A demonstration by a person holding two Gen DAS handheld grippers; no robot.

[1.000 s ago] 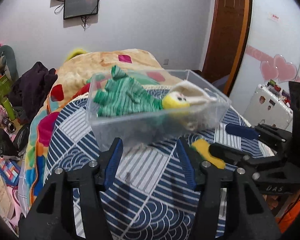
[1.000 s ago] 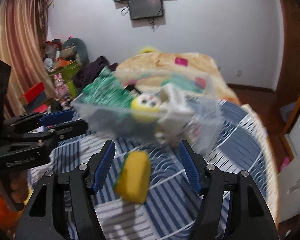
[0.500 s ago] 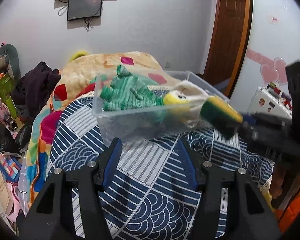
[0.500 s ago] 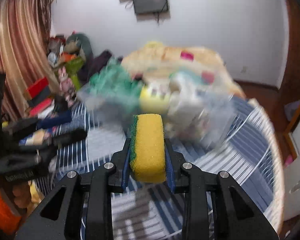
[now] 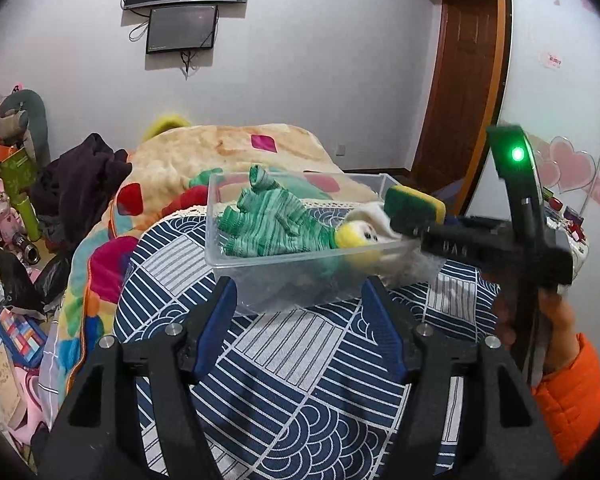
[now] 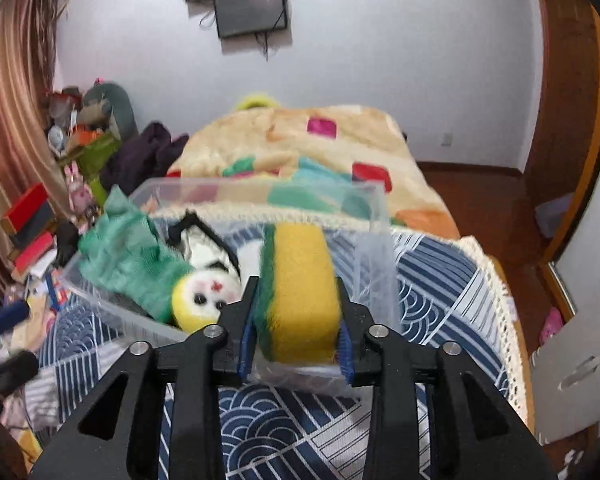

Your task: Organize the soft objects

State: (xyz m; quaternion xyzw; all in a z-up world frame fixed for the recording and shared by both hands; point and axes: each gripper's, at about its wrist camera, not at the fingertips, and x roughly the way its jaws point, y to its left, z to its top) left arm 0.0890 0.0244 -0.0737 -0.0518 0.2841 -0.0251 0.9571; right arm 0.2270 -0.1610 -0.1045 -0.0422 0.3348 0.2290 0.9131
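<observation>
**Sponge held over the clear bin**

The right gripper (image 6: 296,336) is clamped on a yellow sponge with a green scouring side (image 6: 298,292), its blue pads pressing both flanks. From the left wrist view the same right gripper (image 5: 410,220) reaches in from the right, carrying the sponge (image 5: 414,202) above the right end of the clear plastic bin (image 5: 260,270), near the rim. The left gripper (image 5: 300,320) hangs with its fingers spread wide and nothing between them, just in front of the bin's near wall.

Inside the bin lie a green striped knit glove (image 5: 272,224) and a plush toy with a yellow face (image 5: 356,236); glove and toy touch. In the right wrist view the glove (image 6: 128,256) sits left of the toy (image 6: 204,296), and the sponge is just right of the toy's face. The bin stands on a navy and white patterned bedspread (image 5: 300,392), with a cream blanket with coloured patches (image 5: 220,148) behind it
</observation>
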